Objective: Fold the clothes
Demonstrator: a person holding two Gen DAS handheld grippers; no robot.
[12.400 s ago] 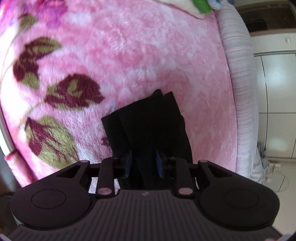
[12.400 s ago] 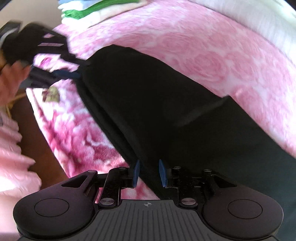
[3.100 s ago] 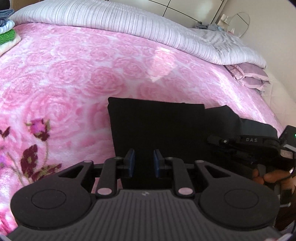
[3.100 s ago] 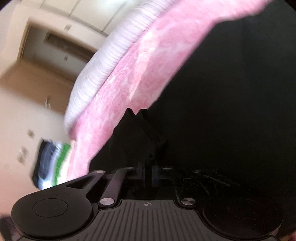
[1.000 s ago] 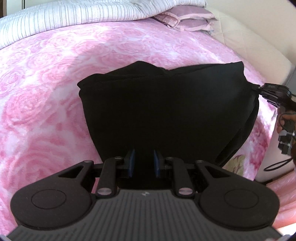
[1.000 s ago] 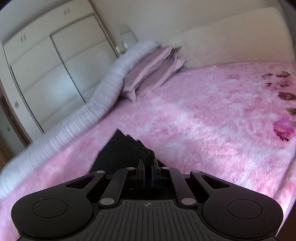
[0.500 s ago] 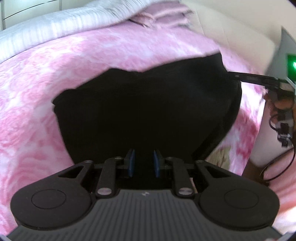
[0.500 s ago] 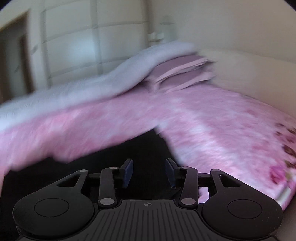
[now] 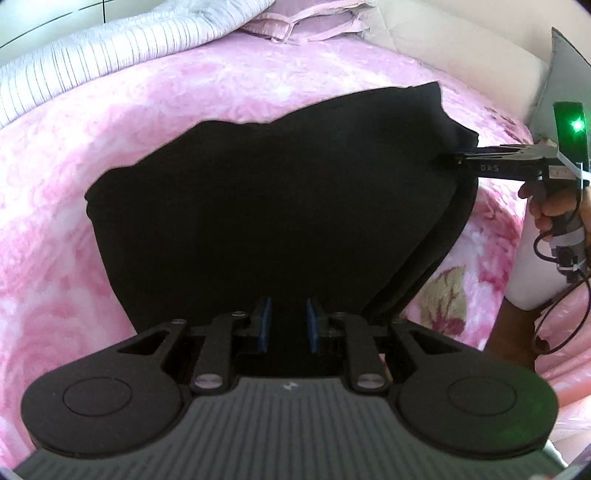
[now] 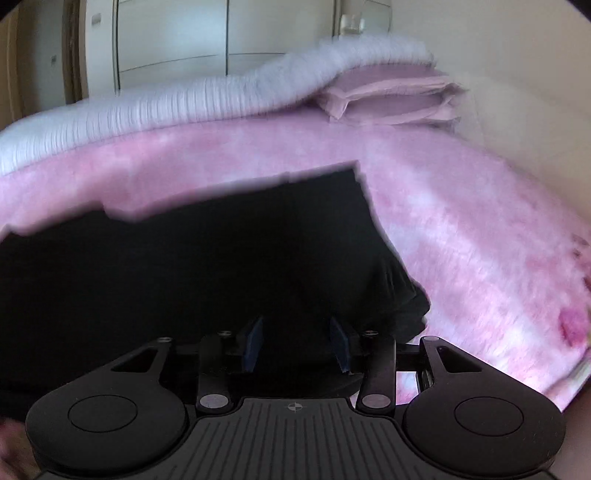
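A black garment (image 9: pixel 273 206) lies folded in thick layers on the pink rose blanket (image 9: pixel 110 122). My left gripper (image 9: pixel 288 325) sits at its near edge, blue pads (image 9: pixel 264 325) shut on a thick fold of the black cloth. In the left wrist view my right gripper (image 9: pixel 445 159) reaches in from the right, held by a hand (image 9: pixel 550 206), its tips at the garment's right corner. In the right wrist view the right gripper (image 10: pixel 295 343) stands open, pads (image 10: pixel 253 345) wide apart over the garment (image 10: pixel 203 266), not pressing on it.
A rolled white striped quilt (image 9: pixel 92 62) and pink pillows (image 9: pixel 306 22) lie along the far side of the bed. White wardrobe doors (image 10: pixel 177 40) stand behind. A cable (image 9: pixel 561 306) hangs from the right gripper's handle near the bed's edge.
My right gripper's jaws went from shut on the garment's corner to wide apart, and its view rolled level over the cloth. The left gripper kept its hold while the garment shifted slightly.
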